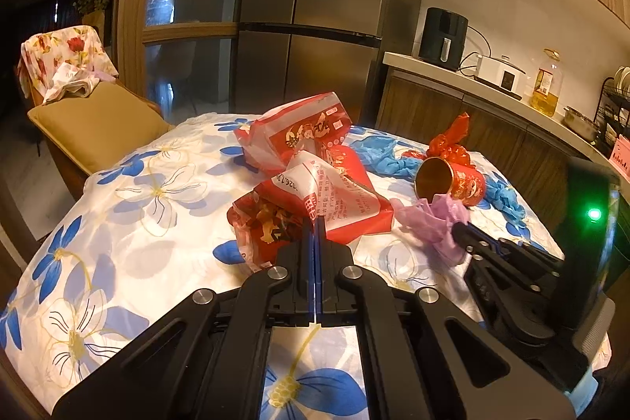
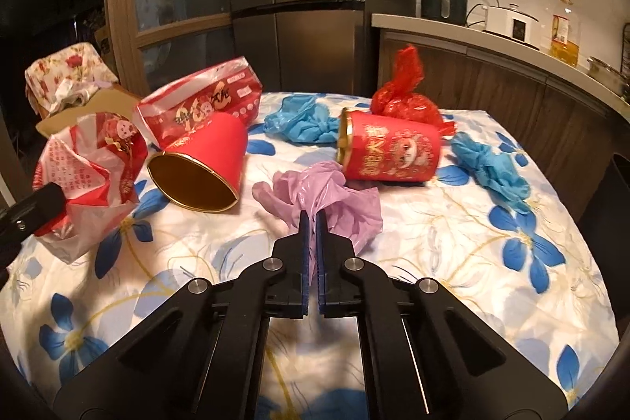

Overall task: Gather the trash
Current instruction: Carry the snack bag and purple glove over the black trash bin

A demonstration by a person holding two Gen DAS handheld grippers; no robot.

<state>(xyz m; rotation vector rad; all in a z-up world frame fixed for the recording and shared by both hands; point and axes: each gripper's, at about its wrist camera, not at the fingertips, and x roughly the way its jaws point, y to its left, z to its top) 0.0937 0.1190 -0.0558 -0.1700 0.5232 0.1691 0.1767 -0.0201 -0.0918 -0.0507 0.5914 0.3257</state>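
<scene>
My left gripper [image 1: 317, 223] is shut on a crumpled red and white snack bag [image 1: 311, 211], seen at the left of the right wrist view [image 2: 86, 168]. My right gripper [image 2: 313, 219] is shut on a crumpled pink plastic bag [image 2: 327, 195], which also shows in the left wrist view [image 1: 433, 223]. On the flowered tablecloth [image 2: 453, 243] lie a second red and white bag [image 2: 201, 105], a plain red paper cup [image 2: 201, 164] on its side, a printed red cup [image 2: 390, 152] on its side, a knotted red bag [image 2: 409, 97] and two blue bags [image 2: 307, 123] [image 2: 492, 168].
A chair with a tan cushion [image 1: 94, 124] stands at the table's far left. A refrigerator [image 1: 315, 6] stands behind the table. A counter [image 1: 492, 93] at the right holds an air fryer, a cooker and an oil bottle. A dark bin [image 2: 610, 207] stands at the table's right edge.
</scene>
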